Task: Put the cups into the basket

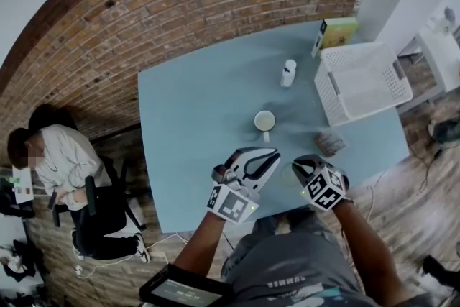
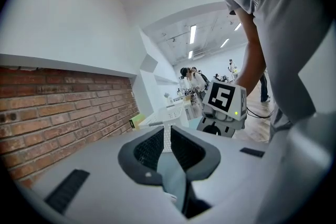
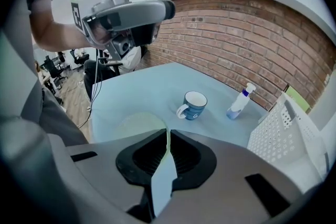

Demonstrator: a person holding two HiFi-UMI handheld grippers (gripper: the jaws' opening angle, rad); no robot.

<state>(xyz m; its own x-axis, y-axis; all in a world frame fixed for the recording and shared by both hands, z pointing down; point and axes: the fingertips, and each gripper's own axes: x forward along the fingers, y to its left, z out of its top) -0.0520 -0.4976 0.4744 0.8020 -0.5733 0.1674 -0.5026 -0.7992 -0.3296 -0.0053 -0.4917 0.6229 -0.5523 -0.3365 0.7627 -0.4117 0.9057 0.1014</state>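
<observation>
Mug (image 3: 194, 105) stands beyond right claw (image 3: 167, 138), clamped on pale cup (image 3: 131, 126); left claw (image 2: 167, 140) closed.

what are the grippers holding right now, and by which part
The right gripper pinches the pale green cup by its rim wall; the left gripper holds nothing, jaws together.

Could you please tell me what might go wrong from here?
1. The right gripper pinches only the thin wall of the pale green cup, so the cup may slip or tilt when lifted.
2. The blue mug and spray bottle stand close ahead; a low swing toward the basket could knock them.
</observation>
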